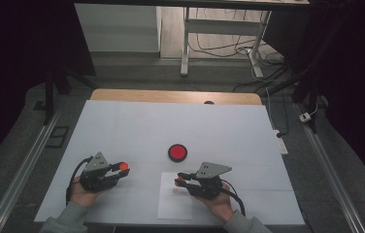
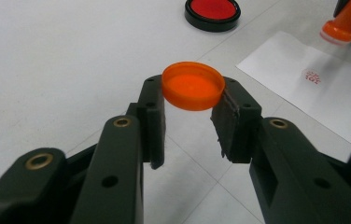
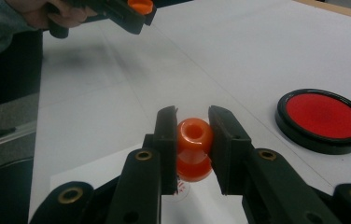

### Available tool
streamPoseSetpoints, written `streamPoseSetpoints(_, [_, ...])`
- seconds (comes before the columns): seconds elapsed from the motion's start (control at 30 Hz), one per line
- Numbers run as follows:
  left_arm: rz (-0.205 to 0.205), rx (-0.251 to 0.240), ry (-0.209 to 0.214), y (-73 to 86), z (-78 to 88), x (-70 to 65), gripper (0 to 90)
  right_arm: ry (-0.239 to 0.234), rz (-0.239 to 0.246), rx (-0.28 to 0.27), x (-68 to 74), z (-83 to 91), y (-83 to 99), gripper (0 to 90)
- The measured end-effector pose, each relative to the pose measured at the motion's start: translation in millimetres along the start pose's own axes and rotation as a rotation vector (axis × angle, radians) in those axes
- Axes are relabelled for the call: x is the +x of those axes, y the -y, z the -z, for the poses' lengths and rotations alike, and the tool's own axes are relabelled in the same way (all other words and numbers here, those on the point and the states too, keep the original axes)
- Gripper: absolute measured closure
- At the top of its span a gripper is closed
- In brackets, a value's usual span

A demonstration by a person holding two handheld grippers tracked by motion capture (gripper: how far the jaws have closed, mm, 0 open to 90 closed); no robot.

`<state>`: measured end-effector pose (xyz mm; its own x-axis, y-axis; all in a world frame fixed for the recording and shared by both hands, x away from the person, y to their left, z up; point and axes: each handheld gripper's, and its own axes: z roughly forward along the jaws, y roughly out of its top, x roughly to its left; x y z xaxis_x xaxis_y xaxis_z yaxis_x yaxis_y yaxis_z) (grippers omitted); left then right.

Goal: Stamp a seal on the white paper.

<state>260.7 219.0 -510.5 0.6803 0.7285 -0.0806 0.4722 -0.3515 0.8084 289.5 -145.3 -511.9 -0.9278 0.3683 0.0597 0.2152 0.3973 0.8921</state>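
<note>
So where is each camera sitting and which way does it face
High view: above the person's side, facing forward and down on the white table; both hands and forearms show.
Left gripper view: rides the left gripper, looking along its jaws shut on a round orange plastic cap.
Right gripper view: rides the right gripper, its jaws shut on an orange plastic stamp.
All share the round black-rimmed red ink pad.

Both grippers' fingers [image 2: 151, 121] clamped, hands low, apart.
</note>
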Motion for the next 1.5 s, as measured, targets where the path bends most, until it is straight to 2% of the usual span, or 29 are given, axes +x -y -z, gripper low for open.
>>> streamPoseSetpoints(0.3, [-0.001, 0.003, 0.004, 0.0, -0.6, 0.1, 64.6, -0.028, -0.018, 0.017, 0.3, -3.5, 0.6, 72.7])
streamPoseSetpoints(0.47, [-0.005, 0.007, 0.005, 0.1, -1.5, -0.5, 64.6, -0.035, -0.029, -0.005, -0.3, -2.0, -4.2, 72.6])
streamPoseSetpoints(1.2, [-0.008, 0.008, 0.012, -0.4, -2.3, -1.5, 64.6, 0.029, -0.065, -0.106, -16.8, 26.5, -22.6, 72.6])
streamPoseSetpoints(1.5, [-0.009, 0.007, 0.019, -0.9, -3.1, -2.2, 64.6, 0.063, -0.08, -0.132, -23.3, 36.5, -26.8, 72.6])
